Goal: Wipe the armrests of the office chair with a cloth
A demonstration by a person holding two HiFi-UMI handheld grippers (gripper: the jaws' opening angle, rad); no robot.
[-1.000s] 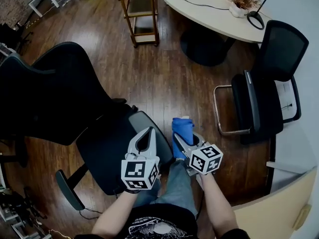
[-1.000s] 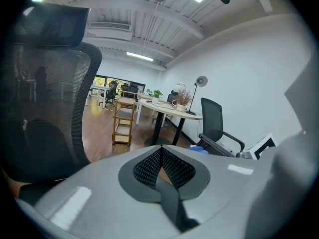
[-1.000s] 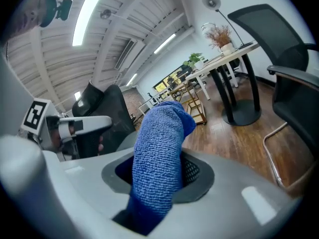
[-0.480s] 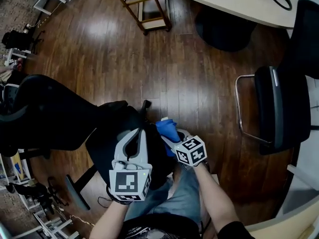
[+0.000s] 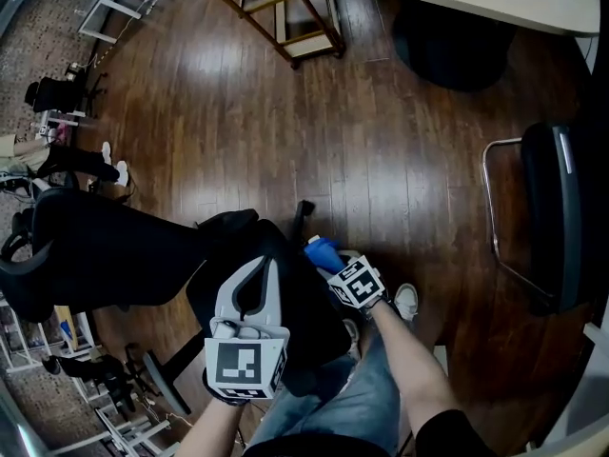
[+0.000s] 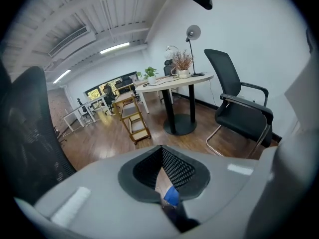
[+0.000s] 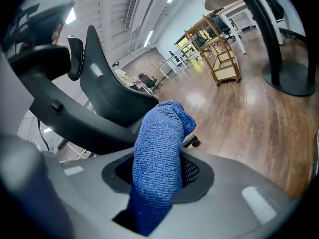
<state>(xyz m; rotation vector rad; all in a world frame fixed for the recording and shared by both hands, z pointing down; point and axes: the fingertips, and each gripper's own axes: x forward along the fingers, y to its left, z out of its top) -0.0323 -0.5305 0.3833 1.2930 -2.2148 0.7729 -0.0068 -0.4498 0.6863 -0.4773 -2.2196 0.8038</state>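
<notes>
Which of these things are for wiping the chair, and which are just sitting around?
For the job:
- blue cloth
- right gripper, shut on the cloth
- big black office chair

Just sitting around:
- wooden trolley
- other black chair
- round table
- potted plant
- lamp

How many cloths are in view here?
1: a blue cloth clamped in the right gripper, beside the office chair. Others may be hidden.

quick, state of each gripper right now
left gripper: jaws shut, nothing between them
right gripper: jaws shut on the blue cloth
</notes>
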